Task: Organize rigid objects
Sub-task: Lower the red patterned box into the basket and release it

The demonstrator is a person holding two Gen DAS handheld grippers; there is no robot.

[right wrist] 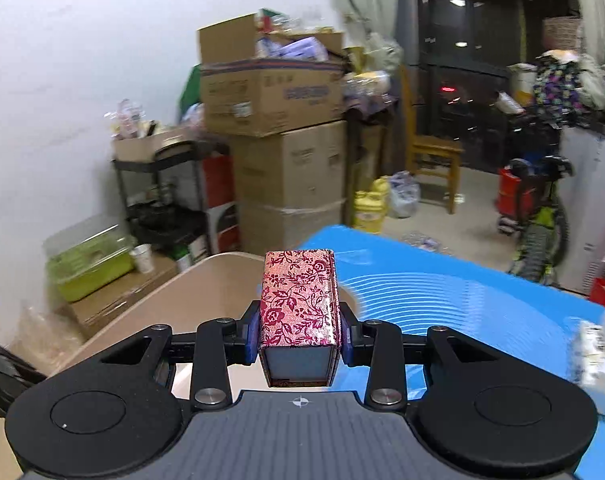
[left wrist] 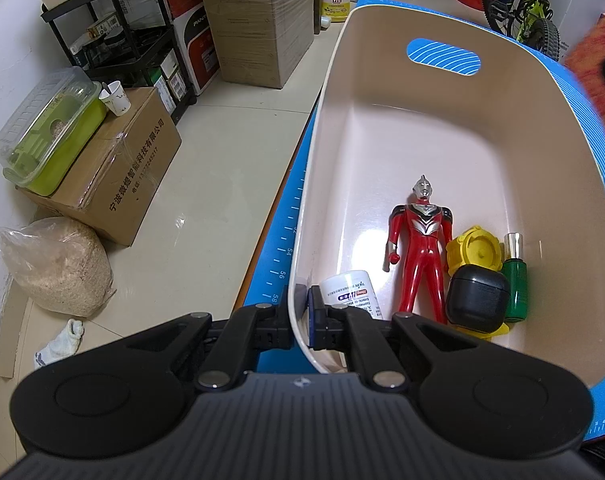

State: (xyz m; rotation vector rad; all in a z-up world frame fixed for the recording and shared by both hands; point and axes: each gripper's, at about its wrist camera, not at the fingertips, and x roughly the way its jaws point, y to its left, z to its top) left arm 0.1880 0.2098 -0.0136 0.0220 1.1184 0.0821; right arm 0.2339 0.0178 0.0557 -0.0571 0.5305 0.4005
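A beige plastic basket (left wrist: 442, 92) stands on a blue mat (left wrist: 280, 248). In it lie a red hero figure (left wrist: 420, 248), a white bottle (left wrist: 352, 292), a yellow round toy (left wrist: 478, 250), a black case (left wrist: 476, 298) and a green bottle (left wrist: 516, 288). My left gripper (left wrist: 300, 316) is shut on the basket's near rim, one finger inside and one outside. My right gripper (right wrist: 298, 332) is shut on a red floral box (right wrist: 298, 304), held in the air above the basket's rim (right wrist: 206, 276). The box also shows blurred in the left wrist view (left wrist: 598, 76).
The mat's left edge drops to a tiled floor with cardboard boxes (left wrist: 110, 172), a green lidded container (left wrist: 50, 132), a sack of grain (left wrist: 58, 268) and a black shelf (left wrist: 114, 36). A white packet (right wrist: 598, 344) lies on the mat at right. A bicycle (left wrist: 530, 4) stands beyond.
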